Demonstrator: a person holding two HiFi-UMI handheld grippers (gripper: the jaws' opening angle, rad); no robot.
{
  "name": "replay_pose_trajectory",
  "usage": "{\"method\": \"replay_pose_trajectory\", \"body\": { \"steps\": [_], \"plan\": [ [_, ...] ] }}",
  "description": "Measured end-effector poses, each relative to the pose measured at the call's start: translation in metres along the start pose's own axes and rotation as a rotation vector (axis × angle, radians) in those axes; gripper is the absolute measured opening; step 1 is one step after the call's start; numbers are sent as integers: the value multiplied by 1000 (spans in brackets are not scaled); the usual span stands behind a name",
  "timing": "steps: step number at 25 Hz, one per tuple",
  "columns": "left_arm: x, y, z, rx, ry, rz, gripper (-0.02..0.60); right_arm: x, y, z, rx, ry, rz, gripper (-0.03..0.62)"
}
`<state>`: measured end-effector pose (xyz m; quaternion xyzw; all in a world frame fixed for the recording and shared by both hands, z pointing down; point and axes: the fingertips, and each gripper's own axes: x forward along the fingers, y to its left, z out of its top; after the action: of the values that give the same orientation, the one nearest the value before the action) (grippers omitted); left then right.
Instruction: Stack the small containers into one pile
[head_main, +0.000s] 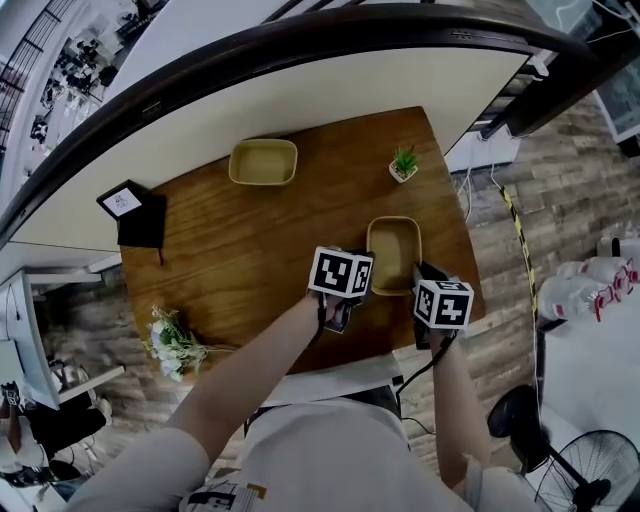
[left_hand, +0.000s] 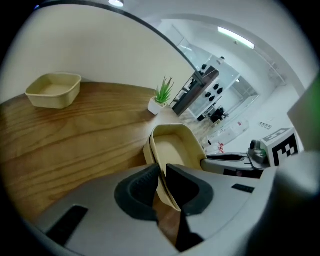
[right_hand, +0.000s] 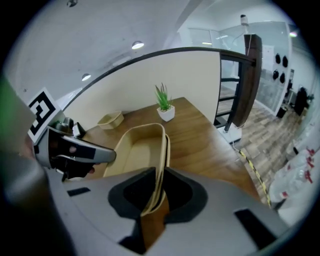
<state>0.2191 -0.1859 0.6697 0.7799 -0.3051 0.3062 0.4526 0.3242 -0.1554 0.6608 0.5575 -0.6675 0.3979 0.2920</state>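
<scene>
The left gripper (left_hand: 161, 172) has its fingers (left_hand: 137, 192) clenched on the left long wall of a pale beige, oblong, round-cornered container (left_hand: 172, 145). The right gripper (right_hand: 159, 175) has its fingers (right_hand: 182, 192) clenched on the right long wall of the same container. So it sits right between the two pairs of fingers. Its long side points straight ahead of them. It shows two rims, so it looks like two containers, one sitting inside the other.

A second pale beige container (head_main: 263, 162) stands alone, far ahead of the fingers and off to the left. The left fingers are nearer to it than the right ones. To make one pile, the held ones likely have to go ahead and left.

Counted, there seem to be three containers. There are two grippers. There is one small green plant in a white pot (head_main: 404, 165) ahead of the right fingers. There is also one black card stand (head_main: 135, 212), one bunch of white flowers (head_main: 172, 343) and one brown wooden tabletop (head_main: 260, 260).
</scene>
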Motion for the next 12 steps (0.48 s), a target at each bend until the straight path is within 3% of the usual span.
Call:
{"method": "replay_pose_trajectory", "body": {
  "steps": [4,12],
  "plan": [
    [4,6,-6,8,11,21,64,10,-6,-4,-59,32,-50,100],
    [8,18,-8,-8,5,45,159,27,-17,-17,-45,76,-57,153]
  ]
}}
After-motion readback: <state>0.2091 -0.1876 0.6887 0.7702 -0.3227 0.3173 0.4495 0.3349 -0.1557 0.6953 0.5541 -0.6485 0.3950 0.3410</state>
